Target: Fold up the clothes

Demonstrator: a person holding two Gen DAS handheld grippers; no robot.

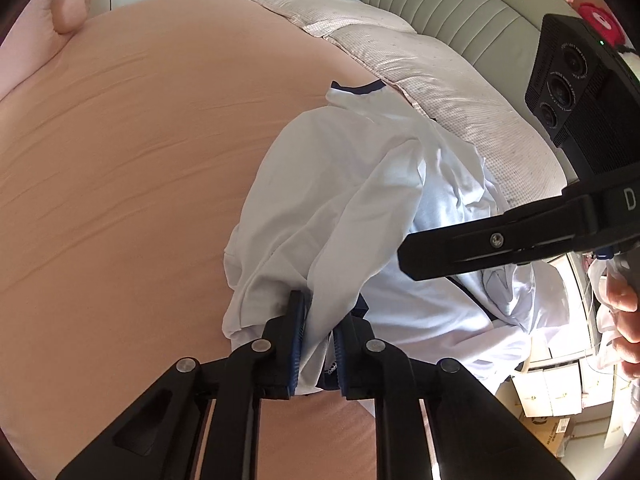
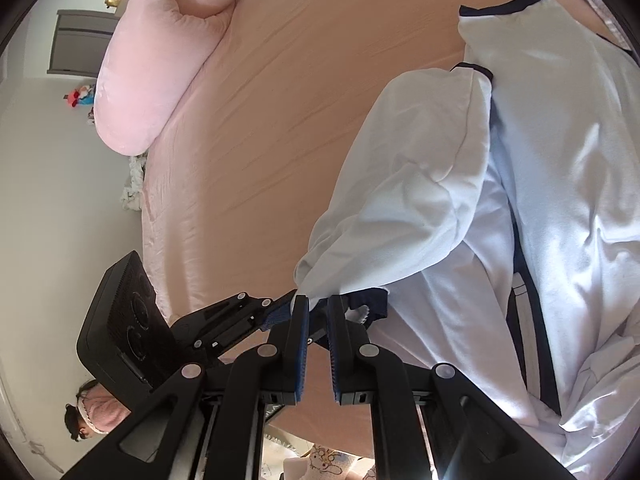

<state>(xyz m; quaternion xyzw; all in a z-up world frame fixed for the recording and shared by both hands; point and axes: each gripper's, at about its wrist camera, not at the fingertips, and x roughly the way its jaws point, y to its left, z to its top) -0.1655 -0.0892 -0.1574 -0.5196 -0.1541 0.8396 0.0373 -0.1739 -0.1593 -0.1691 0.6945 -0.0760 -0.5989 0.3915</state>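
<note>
On the peach bedsheet (image 1: 120,160) a white navy-trimmed shirt (image 1: 340,168) lies bunched near the bed's edge. Its lower edge is clamped by the left gripper (image 1: 318,344), and a fold nearby is pinched by the right gripper (image 2: 318,312). Both corners should be lifted level and drawn taut before folding.

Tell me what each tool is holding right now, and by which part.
Left tool is clamped on a bunched fold of the white shirt near its navy-trimmed edge. Right tool pinches the same shirt's gathered end.
</note>
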